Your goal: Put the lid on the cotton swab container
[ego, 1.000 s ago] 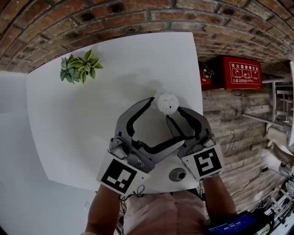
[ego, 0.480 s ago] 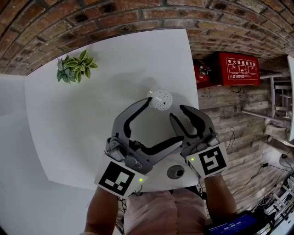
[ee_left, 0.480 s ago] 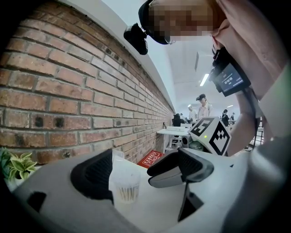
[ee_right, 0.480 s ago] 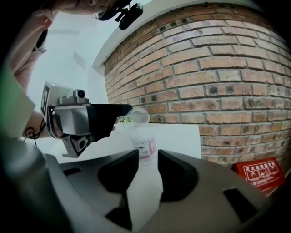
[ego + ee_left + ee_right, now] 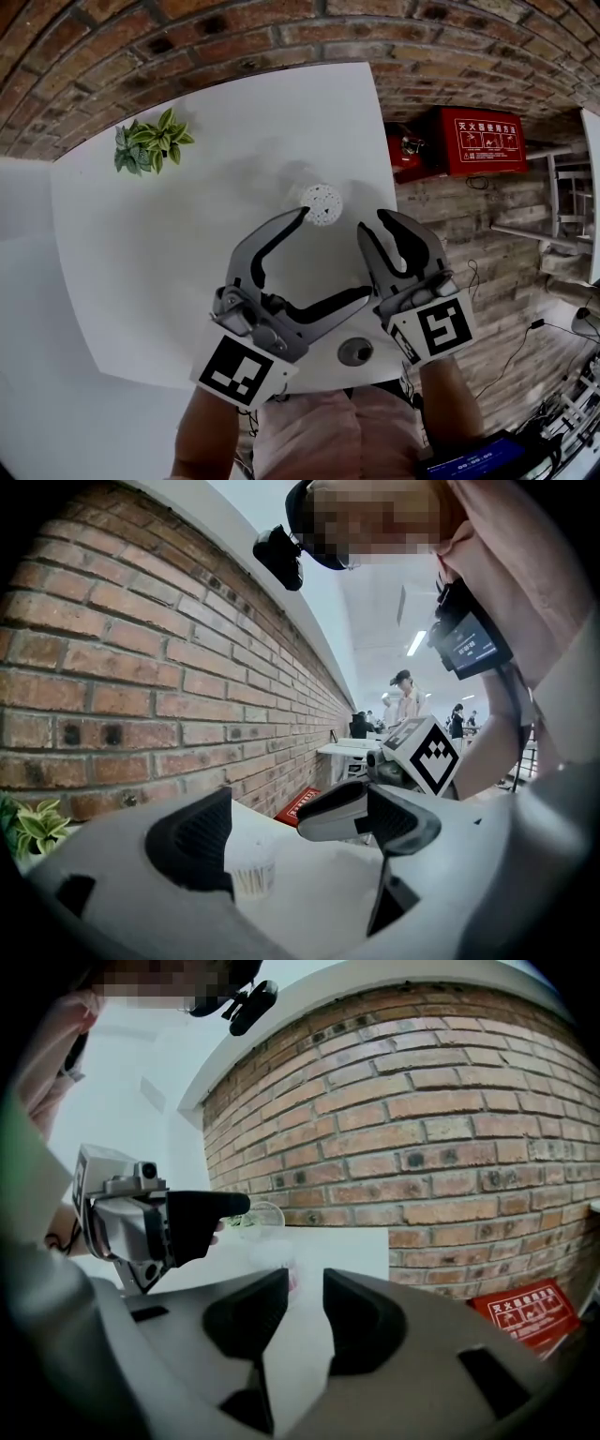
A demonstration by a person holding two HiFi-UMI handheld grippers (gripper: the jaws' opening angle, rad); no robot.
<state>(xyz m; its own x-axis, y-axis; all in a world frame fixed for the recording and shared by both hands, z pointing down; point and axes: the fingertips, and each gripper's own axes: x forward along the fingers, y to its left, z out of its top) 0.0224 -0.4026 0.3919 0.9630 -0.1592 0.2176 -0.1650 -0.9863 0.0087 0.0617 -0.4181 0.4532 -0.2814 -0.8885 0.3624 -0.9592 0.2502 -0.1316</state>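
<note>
While the left gripper (image 5: 334, 253) gapes wide and holds nothing, the cotton swab container (image 5: 322, 201) stands just off its far jaw tip. The right gripper (image 5: 305, 1312), near the container, has just been narrowing its jaws on nothing. A clear lid (image 5: 262, 1215) seems perched on top, perhaps unseated; a nudge from that tip could knock it off. Nothing blocks the way, and the plant (image 5: 150, 142) is well apart.

Red rectangular metal box (image 5: 485, 142): white Chinese heading "灭火器使用方法" across top; smaller white print beneath too small to read.
</note>
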